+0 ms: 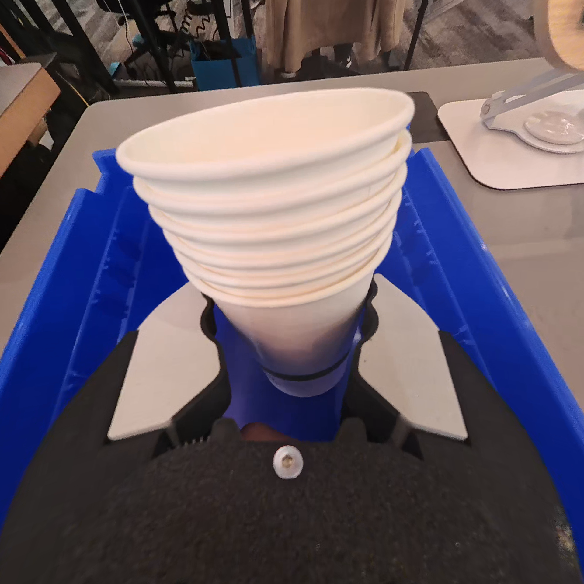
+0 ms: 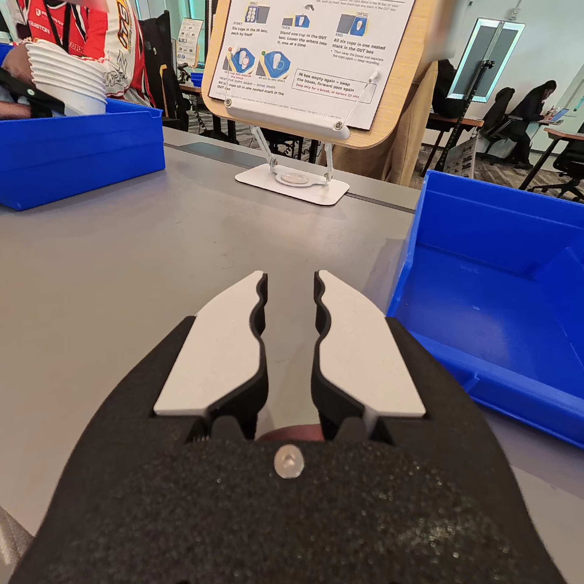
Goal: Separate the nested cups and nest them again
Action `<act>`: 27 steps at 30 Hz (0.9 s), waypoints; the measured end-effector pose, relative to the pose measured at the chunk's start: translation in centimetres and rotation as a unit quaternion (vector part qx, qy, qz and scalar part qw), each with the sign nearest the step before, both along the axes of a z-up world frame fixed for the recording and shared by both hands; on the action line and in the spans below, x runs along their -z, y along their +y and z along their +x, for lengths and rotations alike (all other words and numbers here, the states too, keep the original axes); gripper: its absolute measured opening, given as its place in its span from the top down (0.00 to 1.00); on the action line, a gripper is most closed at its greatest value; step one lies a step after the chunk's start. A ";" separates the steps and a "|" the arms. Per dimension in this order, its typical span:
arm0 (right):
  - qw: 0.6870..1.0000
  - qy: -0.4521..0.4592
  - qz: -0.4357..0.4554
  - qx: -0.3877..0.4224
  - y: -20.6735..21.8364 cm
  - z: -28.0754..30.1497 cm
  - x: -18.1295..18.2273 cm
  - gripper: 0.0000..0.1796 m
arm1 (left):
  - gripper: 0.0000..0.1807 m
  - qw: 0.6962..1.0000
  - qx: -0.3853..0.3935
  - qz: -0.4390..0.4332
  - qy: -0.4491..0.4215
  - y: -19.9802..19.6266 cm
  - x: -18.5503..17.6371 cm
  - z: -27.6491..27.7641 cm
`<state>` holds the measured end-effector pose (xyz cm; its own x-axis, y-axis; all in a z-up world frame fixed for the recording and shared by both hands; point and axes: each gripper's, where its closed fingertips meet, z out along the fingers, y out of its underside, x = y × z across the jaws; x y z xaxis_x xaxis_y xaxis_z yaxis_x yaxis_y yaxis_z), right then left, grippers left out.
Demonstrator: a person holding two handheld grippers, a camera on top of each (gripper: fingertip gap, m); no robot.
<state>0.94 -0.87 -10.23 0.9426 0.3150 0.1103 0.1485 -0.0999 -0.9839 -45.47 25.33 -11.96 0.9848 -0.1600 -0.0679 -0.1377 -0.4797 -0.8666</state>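
Observation:
A nested stack of several white paper cups (image 1: 271, 202) stands upright in a blue bin (image 1: 104, 252). My left gripper (image 1: 289, 303) is shut on the lowest cup's wall, its fingers (image 1: 177, 347) on either side below the rims. The stack also shows in the right wrist view (image 2: 68, 76) at the far left, above that bin (image 2: 79, 151), with the left gripper beside it. My right gripper (image 2: 290, 281) is open and empty, low over the grey table (image 2: 158, 259), left of a second, empty blue bin (image 2: 493, 316).
A document stand with an instruction sheet (image 2: 303, 63) sits on a white base (image 2: 294, 186) at the table's far side; the base also shows in the left wrist view (image 1: 518, 142). A person in a red and white shirt (image 2: 94, 38) stands behind the left bin.

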 end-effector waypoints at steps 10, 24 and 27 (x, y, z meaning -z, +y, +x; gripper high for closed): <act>1.000 0.018 0.000 -0.006 0.1 0.3 -0.1 0.85 | 0.50 0.992 0.069 0.084 -0.071 -4.2 -6.6 1.4; 0.985 0.095 -0.021 -0.142 0.0 -1.9 -1.4 0.78 | 0.50 0.874 0.429 0.121 -0.195 -21.1 -9.5 19.0; 0.973 0.070 -0.011 -0.221 -0.4 -3.7 -4.1 0.76 | 0.50 0.838 0.498 0.101 -0.199 -22.4 -8.4 23.6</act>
